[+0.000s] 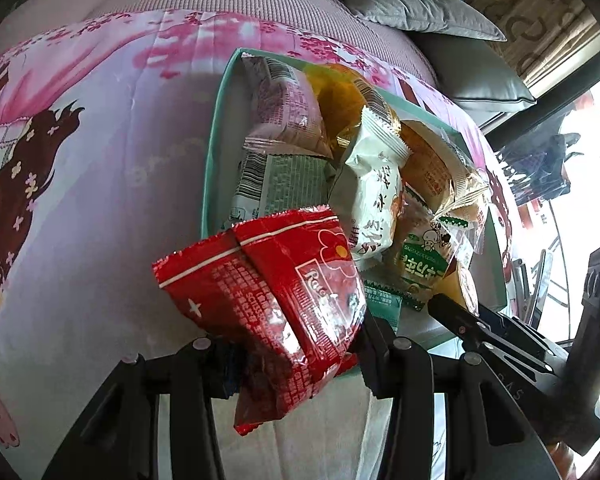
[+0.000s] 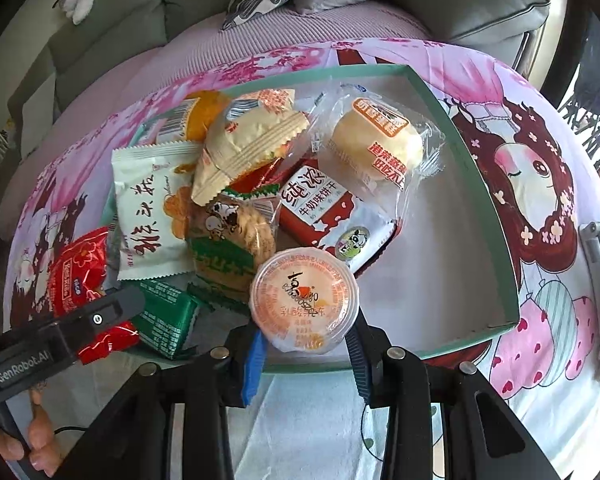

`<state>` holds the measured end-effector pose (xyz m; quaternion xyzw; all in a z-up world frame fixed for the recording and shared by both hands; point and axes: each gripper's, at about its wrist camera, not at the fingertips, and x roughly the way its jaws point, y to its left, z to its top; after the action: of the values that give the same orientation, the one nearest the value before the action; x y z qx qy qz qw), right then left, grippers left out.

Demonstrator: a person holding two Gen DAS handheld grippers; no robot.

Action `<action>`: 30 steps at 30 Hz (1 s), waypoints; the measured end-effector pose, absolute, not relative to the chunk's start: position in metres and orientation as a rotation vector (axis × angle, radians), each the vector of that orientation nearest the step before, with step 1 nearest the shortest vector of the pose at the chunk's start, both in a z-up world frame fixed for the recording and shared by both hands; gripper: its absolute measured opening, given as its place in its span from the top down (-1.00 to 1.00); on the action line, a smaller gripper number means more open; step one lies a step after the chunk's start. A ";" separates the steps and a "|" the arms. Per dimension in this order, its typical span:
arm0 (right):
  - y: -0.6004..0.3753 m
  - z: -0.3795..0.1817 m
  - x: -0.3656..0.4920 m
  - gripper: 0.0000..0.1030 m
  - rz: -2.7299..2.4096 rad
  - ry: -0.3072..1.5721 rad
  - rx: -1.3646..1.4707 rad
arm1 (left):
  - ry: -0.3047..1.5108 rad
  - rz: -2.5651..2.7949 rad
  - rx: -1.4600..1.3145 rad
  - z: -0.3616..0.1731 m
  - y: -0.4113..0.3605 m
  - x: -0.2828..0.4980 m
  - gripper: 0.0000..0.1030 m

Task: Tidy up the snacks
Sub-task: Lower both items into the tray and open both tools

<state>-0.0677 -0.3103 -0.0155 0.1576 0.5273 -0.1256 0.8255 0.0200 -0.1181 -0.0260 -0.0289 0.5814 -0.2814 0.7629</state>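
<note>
We are bringing both snacks over the teal box (image 2: 476,168) on the cartoon-print bed cover (image 1: 100,184), and we are judging that each should be lowered until it is close above a bare patch of the box floor before the grip is loosened; a release from height is likely to send a packet sliding off the heaped wrappers. The left tool (image 1: 296,344) is clamping the red packet (image 1: 268,296) by its lower half; the packet is jutting up and forward from the jaws, tilted, with its upper edge hanging over the near left corner of the box. The right tool (image 2: 306,344) is nearly closed on the round jelly cup (image 2: 304,300); the blue pads (image 2: 254,364) are pressing its sides, and the sealed lid is facing the camera. The cup is hanging above the near edge of the box, just in front of the red-and-white biscuit packet (image 2: 332,216); the bare floor to its right is looking like the better landing spot; the left packet's side is already crowded.
</note>
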 end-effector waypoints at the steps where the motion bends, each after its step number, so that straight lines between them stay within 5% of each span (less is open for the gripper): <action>1: -0.310 -0.016 -0.067 0.21 -0.269 1.123 0.332 | 1.263 -0.611 -0.057 -0.025 -0.117 0.019 0.07; 7: -0.306 -0.013 -0.069 -0.21 -0.302 1.127 0.304 | 1.256 -0.636 -0.041 -0.015 -0.123 0.015 -0.31; 15: -0.308 -0.007 -0.072 -0.51 -0.313 1.121 0.306 | 1.227 -0.635 -0.050 0.004 -0.114 0.013 -0.80; 23: -0.303 -0.003 -0.075 -1.00 -0.337 1.106 0.262 | 1.176 -0.595 -0.018 0.013 -0.104 0.009 -1.00; 30: -0.301 0.008 -0.085 -1.00 -0.343 1.071 0.265 | 1.095 -0.553 0.023 0.017 -0.085 0.000 -1.00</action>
<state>-0.0852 -0.3012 0.0079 0.1252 0.5064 -0.1621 0.8376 0.0004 -0.0850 0.0169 0.0106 0.5136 -0.2595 0.8178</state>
